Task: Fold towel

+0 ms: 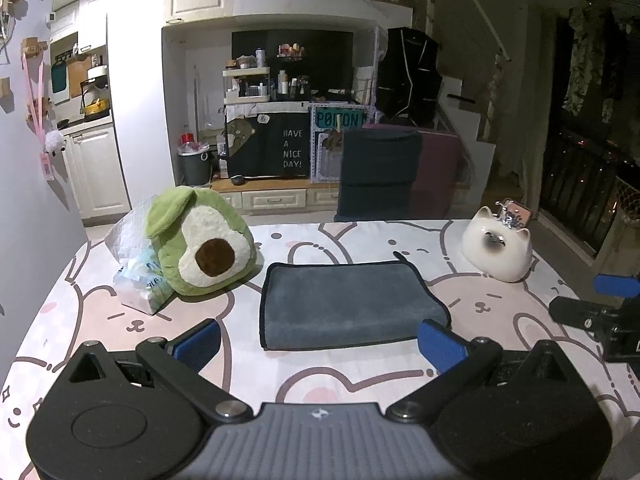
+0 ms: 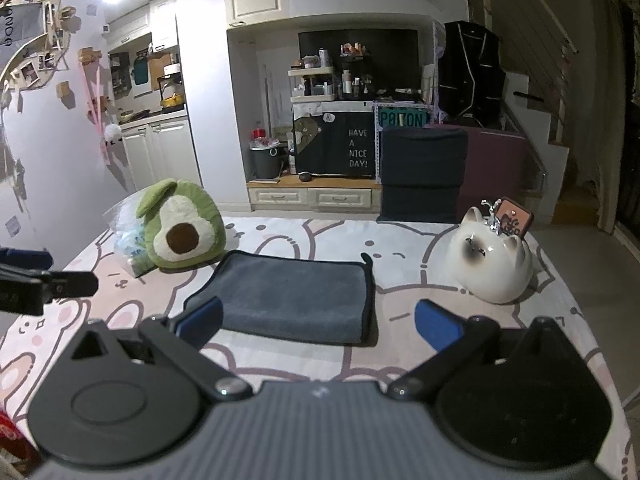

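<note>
Far left on the counter (image 1: 360, 376), w/ its pink-and-white bunny-print cloth: a crinkly clear plastic bag (image 1: 134, 276) w/ pale blue contents, touching the avocado plush (image 1: 200, 244) that leans just right of it.

Centre: the grey towel (image 1: 344, 304). Looks folded — compact rectangle, more than one layer at the thick near edge, dark stitched border all round. Lies flat, long side across. Small dark loop or tag sticks up at the far right corner. Surface smooth, fuzzy microfibre look, no big wrinkles. It sits near the plush but apart from it, and well apart from the white ceramic cat figurine (image 1: 498, 246) on the right side of the counter. A small brown card w/ a silvery holder stands just behind the cat; the print is too small to read.

Left tool (image 1: 318, 342): blue-padded fingers (image 1: 198, 344) spread wide, nothing between them. It hovers at the near edge of the towel; in the left wrist view the right pad overlaps the towel's near right corner, can't tell if it touches.

Right tool (image 2: 318, 326): also spread wide, empty. Its left pad sits at the towel's near left corner in the right wrist view, contact unclear; the right pad is over bare cloth, apart from the towel.

Each tool shows at the edge of the other's view, so the two are side by side, in front of the towel.
</note>
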The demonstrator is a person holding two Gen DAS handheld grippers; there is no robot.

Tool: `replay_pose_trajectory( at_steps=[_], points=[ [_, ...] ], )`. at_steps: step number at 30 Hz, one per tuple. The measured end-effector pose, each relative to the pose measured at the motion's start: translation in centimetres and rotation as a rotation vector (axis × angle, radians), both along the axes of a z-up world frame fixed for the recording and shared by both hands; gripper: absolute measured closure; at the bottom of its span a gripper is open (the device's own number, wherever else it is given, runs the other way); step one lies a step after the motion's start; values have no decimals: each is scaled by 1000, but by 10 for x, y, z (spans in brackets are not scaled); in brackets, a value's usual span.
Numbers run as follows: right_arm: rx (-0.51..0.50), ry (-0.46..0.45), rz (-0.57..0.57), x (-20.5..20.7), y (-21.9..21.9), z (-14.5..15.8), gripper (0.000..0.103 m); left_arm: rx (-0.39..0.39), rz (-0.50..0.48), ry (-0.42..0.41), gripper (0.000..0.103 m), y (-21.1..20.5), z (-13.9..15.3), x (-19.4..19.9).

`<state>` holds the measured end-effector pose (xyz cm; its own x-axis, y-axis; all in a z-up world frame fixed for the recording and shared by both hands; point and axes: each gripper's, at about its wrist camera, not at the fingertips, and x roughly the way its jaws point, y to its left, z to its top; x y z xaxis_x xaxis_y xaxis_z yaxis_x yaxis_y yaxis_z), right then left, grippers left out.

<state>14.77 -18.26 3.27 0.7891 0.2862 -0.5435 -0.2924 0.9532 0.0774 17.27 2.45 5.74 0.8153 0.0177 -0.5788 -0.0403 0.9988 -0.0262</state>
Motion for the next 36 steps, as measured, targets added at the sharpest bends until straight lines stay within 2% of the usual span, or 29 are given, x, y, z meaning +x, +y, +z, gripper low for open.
replay_pose_trajectory(
  at_steps=[24,36],
  points=[
    [-14,-9,16,-79,-7,3,0,20,-55,2,0,-16,-9,-67],
    [-14,-6,27,-111,-14,-2,0,2,-42,0,0,-12,-19,-99]
  ],
)
